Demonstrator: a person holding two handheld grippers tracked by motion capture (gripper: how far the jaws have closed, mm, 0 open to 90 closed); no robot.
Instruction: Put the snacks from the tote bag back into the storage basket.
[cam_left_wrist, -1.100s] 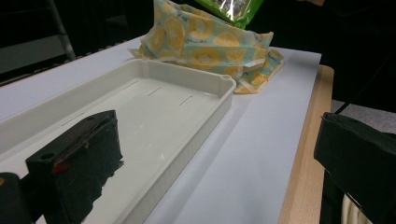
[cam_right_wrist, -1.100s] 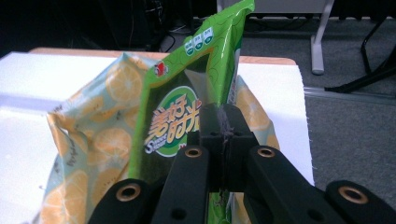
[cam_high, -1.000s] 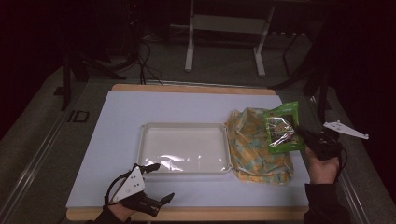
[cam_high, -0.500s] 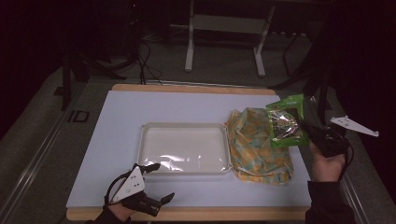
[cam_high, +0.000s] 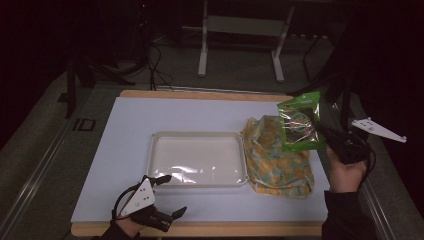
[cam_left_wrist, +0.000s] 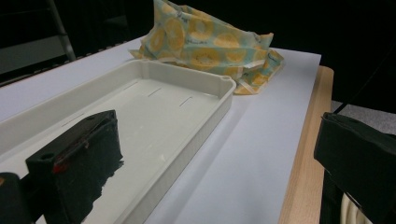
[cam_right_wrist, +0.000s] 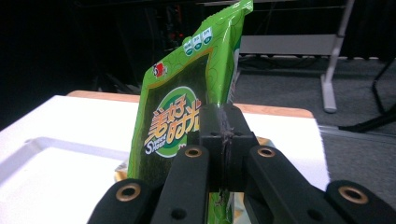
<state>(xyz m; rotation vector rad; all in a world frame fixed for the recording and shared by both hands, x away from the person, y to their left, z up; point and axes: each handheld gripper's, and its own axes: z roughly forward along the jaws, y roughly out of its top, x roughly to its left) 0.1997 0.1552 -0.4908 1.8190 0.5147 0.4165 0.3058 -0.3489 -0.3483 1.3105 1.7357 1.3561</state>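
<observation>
Where right gripper (cam_right_wrist: 224, 140) pinches green packet (cam_right_wrist: 187, 107), edge hides (bottom cropped).

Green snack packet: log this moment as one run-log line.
right hand-held gripper: shut on green snack packet, held above patterned bag | left hand-held gripper: open, near white tray | tray: empty

We find the broadest open room on the far and left parts of the surface (cam_high: 165, 112), where nothing stands. The white tray (cam_high: 197, 159) takes the middle, its raised rim a low barrier, and the patterned cloth bag (cam_high: 277, 157) lies against its right side, so no gap runs between them. A bare strip runs along the near edge, partly taken by our left gripper (cam_high: 167, 199). Beyond the far edge stand metal stand legs (cam_high: 202, 47).
</observation>
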